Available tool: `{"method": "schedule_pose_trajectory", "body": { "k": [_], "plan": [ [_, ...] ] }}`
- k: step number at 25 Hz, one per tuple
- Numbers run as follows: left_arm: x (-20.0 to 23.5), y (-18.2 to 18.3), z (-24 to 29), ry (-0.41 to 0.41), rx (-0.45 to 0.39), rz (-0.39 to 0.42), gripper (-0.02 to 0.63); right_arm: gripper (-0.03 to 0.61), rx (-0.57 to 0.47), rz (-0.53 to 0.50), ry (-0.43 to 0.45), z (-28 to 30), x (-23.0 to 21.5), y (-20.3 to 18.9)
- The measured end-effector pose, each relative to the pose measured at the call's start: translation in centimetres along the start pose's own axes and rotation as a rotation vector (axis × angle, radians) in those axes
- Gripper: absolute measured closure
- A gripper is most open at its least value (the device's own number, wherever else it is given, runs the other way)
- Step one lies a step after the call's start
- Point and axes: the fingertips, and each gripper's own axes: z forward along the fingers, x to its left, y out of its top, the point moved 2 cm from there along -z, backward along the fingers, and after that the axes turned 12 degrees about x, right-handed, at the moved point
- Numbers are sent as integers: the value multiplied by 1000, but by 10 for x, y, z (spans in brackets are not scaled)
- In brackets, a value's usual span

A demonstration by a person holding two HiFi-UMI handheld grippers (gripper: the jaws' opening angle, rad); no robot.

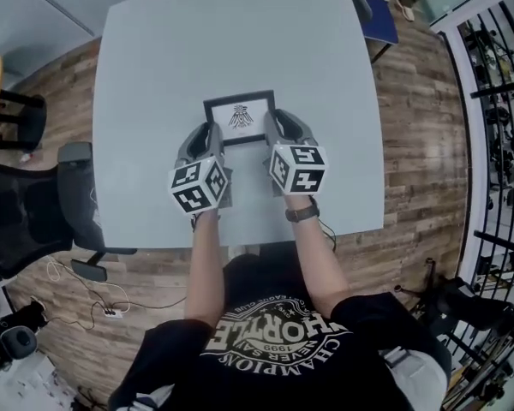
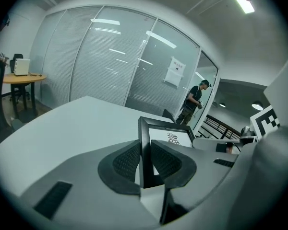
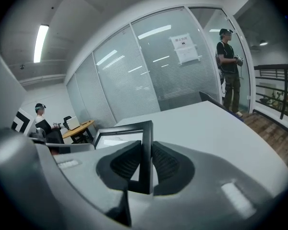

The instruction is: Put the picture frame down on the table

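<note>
We hold the left tongs [image 1: 208, 135] and the right tongs [image 1: 275, 127] out in front of the body. Both forearms [image 1: 207, 259] are stretched forward and nearly parallel, and there is a wristwatch [image 1: 301, 214] on the right one. The marker cubes [image 1: 200, 185] sit on top of the tongs and face up toward the head camera.

The picture frame [image 1: 240, 116] hangs between the two tongs with its printed face turned upward. The left tongs are clamped on its left side rail, and their view shows the dark bar pinched between the ribbed pads [image 2: 126, 161]. The right tongs are clenched on the right side rail in the same way, with the bar standing upright between the pads. The frame looks low over the desk [image 1: 240, 32], but we cannot tell whether its lower edge touches the surface.

Ahead of the tongs the desk runs bare to its far edge. There is also open surface outward of each pair of tongs, left and right. The near edge of the desk lies behind the tongs, under our wrists.

Past the desk edge on the left-tongs side, an office chair [image 1: 34, 212] stands on the wooden floor, well apart from the frame. Beyond the far edge, the gripper views show a glass wall [image 3: 149, 75] and a person [image 3: 229, 71] standing near it.
</note>
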Motion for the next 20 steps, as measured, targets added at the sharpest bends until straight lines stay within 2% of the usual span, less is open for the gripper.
{"method": "schedule_pose_trajectory", "body": {
  "k": [11, 20],
  "plan": [
    [36, -13, 105, 28, 137, -26, 541, 511, 144, 16, -27, 99, -47, -20],
    [54, -29, 156, 65, 215, -18, 541, 511, 232, 21, -43, 152, -71, -38]
  ]
}}
